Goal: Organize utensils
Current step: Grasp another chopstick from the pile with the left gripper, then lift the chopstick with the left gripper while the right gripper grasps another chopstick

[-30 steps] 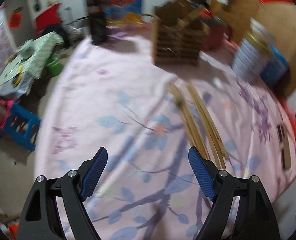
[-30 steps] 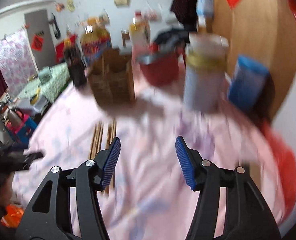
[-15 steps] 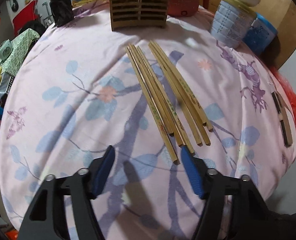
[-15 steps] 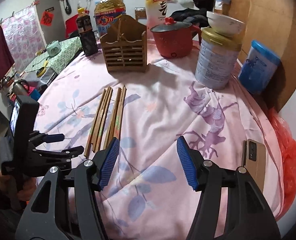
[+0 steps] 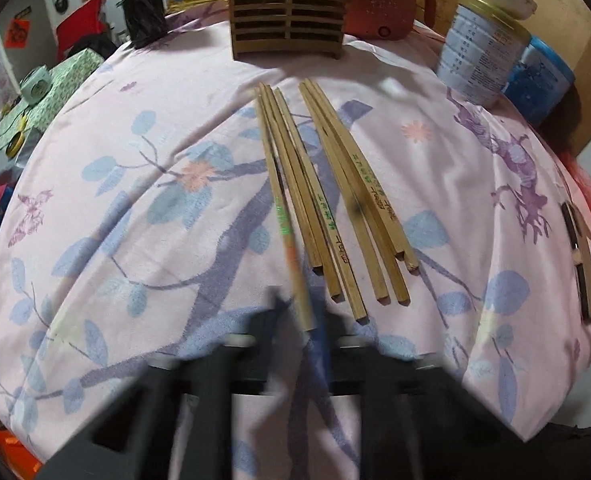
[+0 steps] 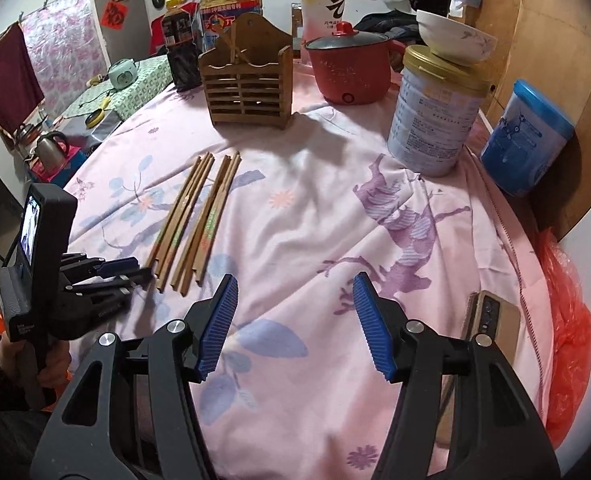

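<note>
Chopsticks (image 5: 327, 200) lie in two bundles on the pink floral tabletop (image 6: 295, 208), ahead of the left gripper (image 5: 299, 332), whose blurred fingers pinch the leftmost stick's near end. Beyond stands the wooden holder (image 6: 247, 80). The right gripper (image 6: 295, 324) hovers, fingers spread.

Chopsticks (image 5: 327, 184) matt wood; tablecloth (image 6: 303, 208) soft cloth; holder (image 6: 247, 84) slatted wood.

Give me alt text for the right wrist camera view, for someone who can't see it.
The right tool hangs open above a pink floral tablecloth. Ahead to its left lie bamboo chopsticks, with the left tool at their near ends. A wooden utensil holder stands at the table's far side.
</note>
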A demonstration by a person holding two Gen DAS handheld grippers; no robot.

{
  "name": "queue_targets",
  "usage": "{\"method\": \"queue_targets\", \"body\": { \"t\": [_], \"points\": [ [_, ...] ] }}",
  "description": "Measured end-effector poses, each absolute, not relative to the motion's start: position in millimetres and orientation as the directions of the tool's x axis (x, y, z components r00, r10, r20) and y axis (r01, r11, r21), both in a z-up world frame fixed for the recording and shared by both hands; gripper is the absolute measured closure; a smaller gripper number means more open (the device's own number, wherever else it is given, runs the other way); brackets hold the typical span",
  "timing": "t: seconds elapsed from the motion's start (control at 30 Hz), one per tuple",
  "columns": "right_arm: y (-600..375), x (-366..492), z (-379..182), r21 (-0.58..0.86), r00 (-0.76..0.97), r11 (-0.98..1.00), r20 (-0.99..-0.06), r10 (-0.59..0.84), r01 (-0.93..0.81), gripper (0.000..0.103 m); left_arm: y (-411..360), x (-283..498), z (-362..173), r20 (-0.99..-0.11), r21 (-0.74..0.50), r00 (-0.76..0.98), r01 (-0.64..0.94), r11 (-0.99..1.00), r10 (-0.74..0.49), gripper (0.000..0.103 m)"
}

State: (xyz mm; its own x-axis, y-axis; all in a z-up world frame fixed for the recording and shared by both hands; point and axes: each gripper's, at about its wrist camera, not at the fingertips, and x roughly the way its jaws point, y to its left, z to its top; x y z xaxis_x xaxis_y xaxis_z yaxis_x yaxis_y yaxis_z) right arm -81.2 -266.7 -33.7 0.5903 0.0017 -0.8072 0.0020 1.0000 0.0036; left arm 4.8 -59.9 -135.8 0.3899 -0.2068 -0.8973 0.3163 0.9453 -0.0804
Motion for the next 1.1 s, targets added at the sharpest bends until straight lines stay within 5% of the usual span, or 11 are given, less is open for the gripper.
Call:
{"method": "queue_targets", "body": {
  "t": [0.5,0.8,1.1],
  "points": [
    [-224.1,-29.0,-90.0,0.217,0.457,0.961,-0.846,0.274,-0.174,0.045,11.7,-10.8,-60.3,-0.862,-0.019,0.504,0.082,0.996,-0.058,0.097],
    [-191.3,-19.7,-121.5,0.186,0.453,0.961,-0.852,0.262,-0.205,0.075,25.1,-7.0,-57.7,-0.886,-0.012,0.459,0.121,0.993,-0.067,0.097],
    [-191.0,-14.4,-142.9,0.203,0.469,0.97,-0.849,0.242,-0.134,0.089,30.1,0.7,-60.6,-0.897,0.009,0.436,0.177,0.984,-0.07,0.097]
  ]
}}
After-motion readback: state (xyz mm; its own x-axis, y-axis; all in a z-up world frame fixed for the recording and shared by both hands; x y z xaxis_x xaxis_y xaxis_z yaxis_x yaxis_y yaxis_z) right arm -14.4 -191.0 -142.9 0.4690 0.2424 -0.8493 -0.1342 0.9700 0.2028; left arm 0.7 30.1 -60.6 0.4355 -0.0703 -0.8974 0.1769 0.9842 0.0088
